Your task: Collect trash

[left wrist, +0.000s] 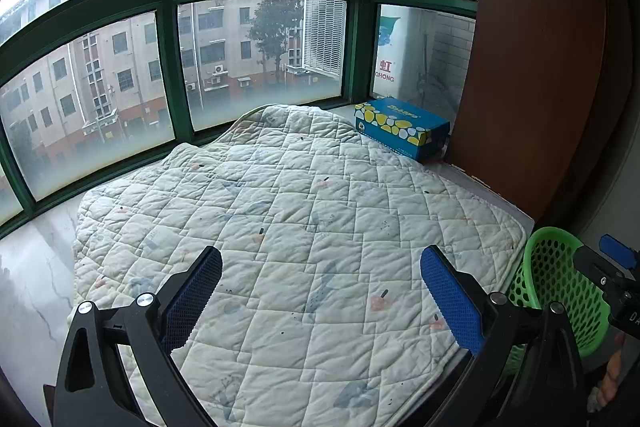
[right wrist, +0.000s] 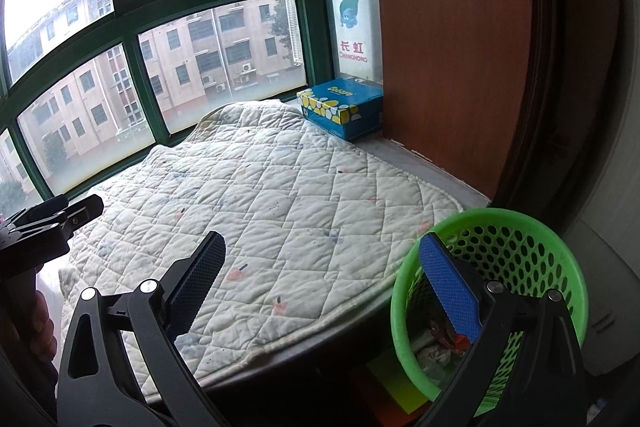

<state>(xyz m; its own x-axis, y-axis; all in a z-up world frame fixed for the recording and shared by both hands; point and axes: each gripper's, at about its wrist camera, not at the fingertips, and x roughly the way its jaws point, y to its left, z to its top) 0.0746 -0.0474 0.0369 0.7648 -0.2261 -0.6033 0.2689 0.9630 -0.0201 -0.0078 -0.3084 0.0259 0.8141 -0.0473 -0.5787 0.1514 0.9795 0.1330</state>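
I hold my left tongs (left wrist: 320, 287) and right tongs (right wrist: 322, 275) over the quilt (left wrist: 280, 227), both wide apart and empty. The green basket (right wrist: 520, 227), at four o'clock, holds crumpled trash (right wrist: 440, 351).

left gripper (left wrist: 320, 291) hanging wide open over a quilted pad (left wrist: 288, 227), green basket (left wrist: 560, 279) off right, blue tissue box (left wrist: 402, 127) by the window.

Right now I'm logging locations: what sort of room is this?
Probably a bedroom bay window: a white quilted pad lies on the stone sill, green-framed windows face apartment blocks, and a blue tissue box sits beside it.
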